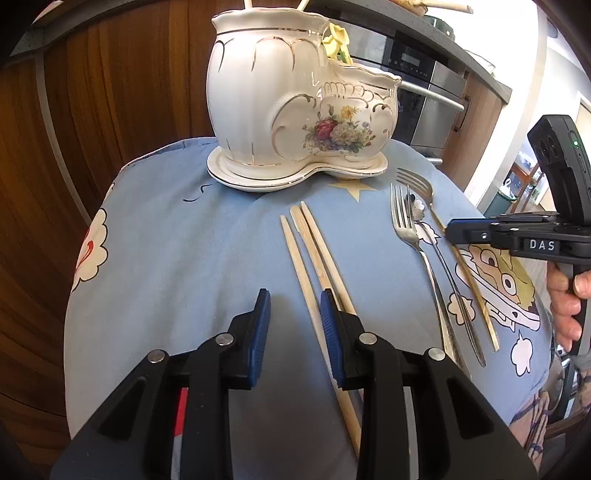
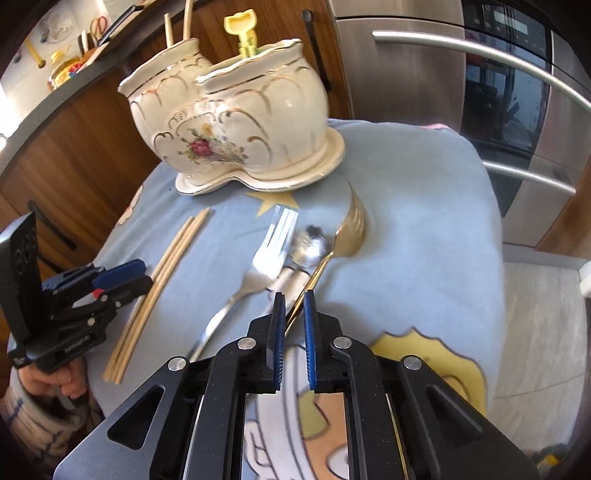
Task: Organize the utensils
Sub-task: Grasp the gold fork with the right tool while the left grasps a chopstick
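Note:
A white floral ceramic holder (image 1: 295, 96) with two compartments stands on its saucer at the back of the blue cloth; it also shows in the right wrist view (image 2: 236, 122). Three wooden chopsticks (image 1: 314, 266) lie in the middle. A silver fork (image 1: 410, 236), a silver spoon (image 1: 443, 266) and a gold fork (image 1: 469, 273) lie to the right. My left gripper (image 1: 291, 306) is open over the chopsticks' near ends. My right gripper (image 2: 293, 306) has its jaws narrowly apart around the gold fork's handle (image 2: 314, 280); whether they grip it I cannot tell.
Two chopsticks (image 2: 177, 22) and a yellow utensil (image 2: 242, 33) stand in the holder. Wooden cabinets (image 1: 92, 129) are behind on the left, a steel oven (image 2: 498, 92) on the right. The cloth's edge (image 2: 495, 258) drops off at the right.

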`<state>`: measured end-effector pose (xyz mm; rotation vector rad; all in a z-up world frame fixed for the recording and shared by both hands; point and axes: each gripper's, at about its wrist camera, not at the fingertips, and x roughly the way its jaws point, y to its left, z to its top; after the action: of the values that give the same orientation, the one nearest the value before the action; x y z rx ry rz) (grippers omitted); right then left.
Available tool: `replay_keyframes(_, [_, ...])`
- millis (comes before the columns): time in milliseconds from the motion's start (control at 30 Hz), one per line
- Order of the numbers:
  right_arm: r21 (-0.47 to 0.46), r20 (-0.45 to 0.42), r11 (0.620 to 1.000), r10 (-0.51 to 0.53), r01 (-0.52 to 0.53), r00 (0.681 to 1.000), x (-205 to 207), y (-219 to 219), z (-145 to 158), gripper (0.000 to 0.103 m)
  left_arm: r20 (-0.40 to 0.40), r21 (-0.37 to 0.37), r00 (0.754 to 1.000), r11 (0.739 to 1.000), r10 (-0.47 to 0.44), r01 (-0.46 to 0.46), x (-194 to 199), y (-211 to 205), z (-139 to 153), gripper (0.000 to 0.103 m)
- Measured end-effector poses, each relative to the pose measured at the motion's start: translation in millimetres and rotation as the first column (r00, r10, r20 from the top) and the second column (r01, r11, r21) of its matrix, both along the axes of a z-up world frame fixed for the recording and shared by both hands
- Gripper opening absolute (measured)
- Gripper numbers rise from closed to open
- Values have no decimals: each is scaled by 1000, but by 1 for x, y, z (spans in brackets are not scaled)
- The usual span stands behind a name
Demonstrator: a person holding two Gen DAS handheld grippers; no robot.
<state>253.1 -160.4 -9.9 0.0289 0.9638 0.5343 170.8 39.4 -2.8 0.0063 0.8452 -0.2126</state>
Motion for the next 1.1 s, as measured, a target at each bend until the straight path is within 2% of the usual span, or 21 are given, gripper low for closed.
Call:
replay_keyframes(300, [-59, -6, 998, 3, -4, 1000, 3, -6, 1, 12, -18, 41, 1000, 999, -15, 16, 3, -3, 2, 29])
replay_keyframes(500, [-111, -22, 994, 18, -20, 1000, 17, 3, -2, 14, -37, 106, 999, 994, -36, 39, 8, -11, 2, 29])
replay_keyframes(733, [-194, -29, 976, 92, -96, 995, 13, 4, 1, 15, -83, 126, 996, 991, -44, 54, 10, -1, 5, 10])
replay_keyframes(967, [-313, -88, 934, 152, -172, 984, 11, -6, 4, 15, -153, 135, 986, 986, -72, 93, 16, 17, 8, 10])
replay_keyframes(1100, [-307, -142, 932, 154, -192, 978, 20, -8, 4, 16, -217, 165, 970, 975, -109, 147, 21, 21, 9, 10])
